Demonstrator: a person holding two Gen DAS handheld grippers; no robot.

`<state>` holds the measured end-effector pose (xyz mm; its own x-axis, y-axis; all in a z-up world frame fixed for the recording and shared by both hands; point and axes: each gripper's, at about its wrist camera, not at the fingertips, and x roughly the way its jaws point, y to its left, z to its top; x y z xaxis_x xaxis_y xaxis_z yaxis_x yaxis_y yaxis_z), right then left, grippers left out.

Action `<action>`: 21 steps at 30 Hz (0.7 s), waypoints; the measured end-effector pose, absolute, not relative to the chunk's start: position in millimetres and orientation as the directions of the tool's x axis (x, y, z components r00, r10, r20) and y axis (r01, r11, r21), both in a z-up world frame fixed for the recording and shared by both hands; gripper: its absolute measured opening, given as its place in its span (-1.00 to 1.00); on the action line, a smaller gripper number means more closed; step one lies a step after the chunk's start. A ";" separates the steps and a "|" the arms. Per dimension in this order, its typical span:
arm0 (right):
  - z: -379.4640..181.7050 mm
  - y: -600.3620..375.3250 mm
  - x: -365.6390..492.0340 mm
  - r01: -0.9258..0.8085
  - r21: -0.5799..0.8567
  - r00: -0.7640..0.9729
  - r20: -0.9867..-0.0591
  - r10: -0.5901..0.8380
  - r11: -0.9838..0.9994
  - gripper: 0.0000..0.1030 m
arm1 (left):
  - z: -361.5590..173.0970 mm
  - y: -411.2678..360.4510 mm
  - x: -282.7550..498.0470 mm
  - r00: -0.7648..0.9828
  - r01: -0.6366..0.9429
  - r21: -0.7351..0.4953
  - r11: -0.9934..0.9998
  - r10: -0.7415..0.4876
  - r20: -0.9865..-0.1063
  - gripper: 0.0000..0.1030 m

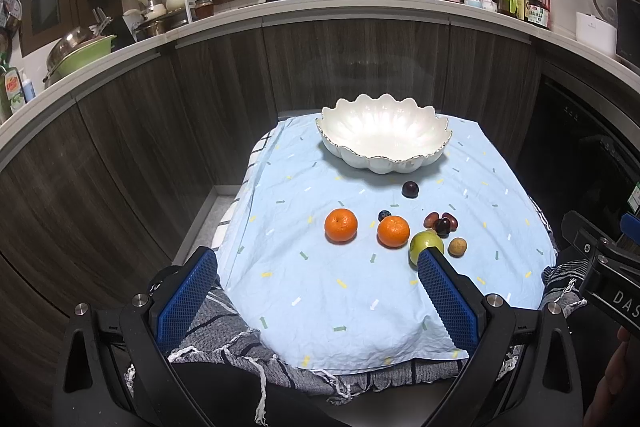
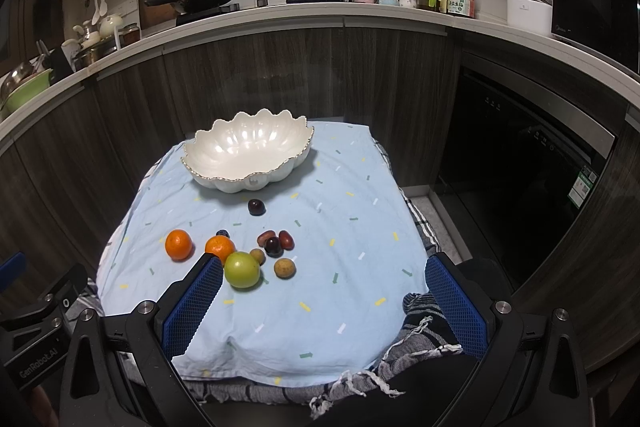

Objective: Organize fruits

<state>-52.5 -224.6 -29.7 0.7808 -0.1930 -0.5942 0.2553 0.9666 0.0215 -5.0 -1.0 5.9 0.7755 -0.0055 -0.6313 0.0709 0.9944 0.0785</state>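
Left gripper (image 1: 316,259): spread wide, holding nothing, above the near cloth.
Right gripper (image 2: 324,267): likewise spread, holding nothing.
Fruits: two oranges (image 1: 340,225), a green apple (image 2: 242,269), small brown and dark red pieces, loose on the blue cloth (image 1: 344,291) ahead of both grippers.
Bowl (image 1: 384,155): white, scalloped, nothing inside, beyond the fruit.

Left wrist view: positioned at the near left edge of the surface (image 1: 360,307), raised, angled down and forward toward the kitchen counter (image 1: 360,3). Right wrist view: same height and heading, offset to the right. Both stand back from the items. Shared field: blue cloth (image 2: 320,307), white scalloped bowl (image 2: 248,155), scattered fruit, rear cabinets.
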 end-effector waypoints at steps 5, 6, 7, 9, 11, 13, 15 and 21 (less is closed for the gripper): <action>-29.6 -224.4 -52.4 0.256 0.022 0.781 -0.593 -0.193 0.967 0.99 | 5.9 -1.3 -4.8 0.775 0.072 0.078 0.994 -0.007 -0.631 0.98; -29.6 -224.4 -52.3 0.255 0.022 0.782 -0.593 -0.193 0.967 0.99 | 5.7 -1.6 -4.6 0.774 0.073 0.078 0.994 -0.007 -0.633 0.98; -29.6 -224.4 -52.3 0.256 0.021 0.781 -0.594 -0.193 0.967 0.99 | 4.8 -2.7 -3.9 0.774 0.074 0.078 0.994 -0.008 -0.634 0.98; -30.1 -224.9 -52.0 0.257 0.022 0.780 -0.595 -0.194 0.966 0.99 | 2.2 -5.3 -1.0 0.770 0.081 0.081 0.993 -0.011 -0.638 0.98; -32.0 -226.0 -49.8 0.262 0.025 0.775 -0.602 -0.194 0.965 0.99 | -0.5 -6.0 1.8 0.764 0.086 0.082 0.993 -0.013 -0.646 0.98; -33.6 -225.6 -47.3 0.262 0.027 0.770 -0.609 -0.192 0.965 0.99 | -2.9 -5.2 4.2 0.760 0.087 0.081 0.993 -0.014 -0.650 0.98; -34.9 -226.1 -44.6 0.263 0.029 0.766 -0.614 -0.190 0.964 0.99 | -3.2 -4.9 5.5 0.760 0.090 0.082 0.993 -0.015 -0.650 0.98; -39.6 -229.8 -38.8 0.267 0.042 0.754 -0.631 -0.182 0.963 0.99 | -6.9 -6.3 8.5 0.757 0.098 0.093 0.991 -0.013 -0.654 0.98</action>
<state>-38.8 -229.8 -39.6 0.7542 -0.1819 -0.6309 0.2675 0.9626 0.0422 8.5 -6.3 -6.9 0.7566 -0.0131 -0.6537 0.0976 0.9908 0.0932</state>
